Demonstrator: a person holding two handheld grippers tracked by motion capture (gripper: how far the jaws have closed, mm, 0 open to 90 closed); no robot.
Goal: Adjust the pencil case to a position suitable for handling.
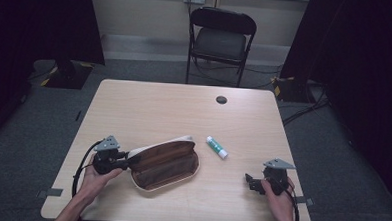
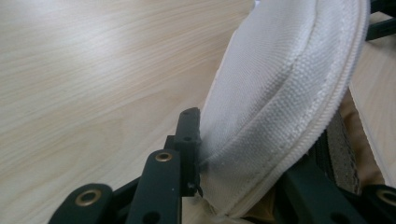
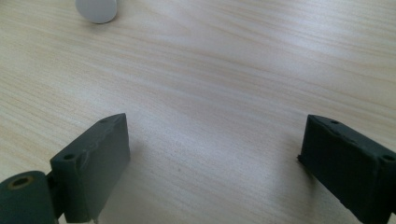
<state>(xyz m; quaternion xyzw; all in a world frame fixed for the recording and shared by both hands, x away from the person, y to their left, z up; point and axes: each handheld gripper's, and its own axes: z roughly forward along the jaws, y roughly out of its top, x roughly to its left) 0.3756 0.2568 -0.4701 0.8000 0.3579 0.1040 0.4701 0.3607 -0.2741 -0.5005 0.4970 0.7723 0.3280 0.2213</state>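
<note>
We had the left gripper clenched on the white flap of the pencil case, which lay open on the wooden table, near its front edge and left of the middle. In the left gripper view the jaws pinched the flap's canvas edge right beside the zipper seam, with the brown lining showing below. The right gripper sat well apart at the table's right front, its jaws spread wide over bare wood and holding nothing. The glue stick lay just beside the case's right end, apart from it.

We judged the step in hand to be holding the case open so the stick could go in. To do it well, we thought the left grip should stay on the seam (thin canvas slips easily) and lift the flap without dragging the case. The right gripper would need to come at the stick across its width, since a round tube rolls away.

We could read no brand, label or writing on the case or the stick; the stick's print was too small to tell.
</note>
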